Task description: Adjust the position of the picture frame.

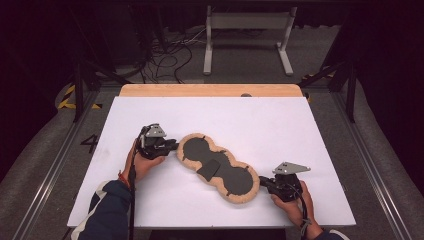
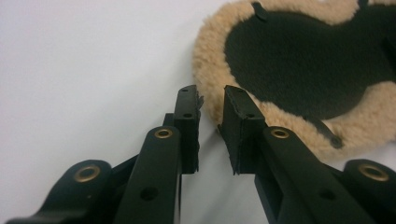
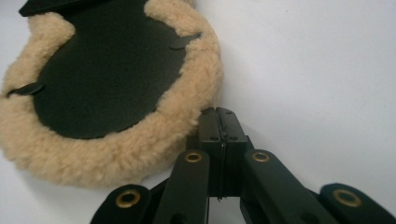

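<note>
Left gripper (image 2: 212, 105) at frame centre, jaws narrowly apart beside fleece pad (image 2: 299, 70) rim, right gripper (image 3: 218, 114) jaws pressed together, empty, against pad edge.

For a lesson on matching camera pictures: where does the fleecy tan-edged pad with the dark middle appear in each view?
High view: the fleecy pad lies slantwise at the middle of the white table, between the two tongs.
Left gripper view: its rounded end fills the upper right, just beyond the jaws.
Right gripper view: its other rounded end sits upper left, beside the jaws.
Shared landmark: the tan fleece rim with small black tabs.
</note>
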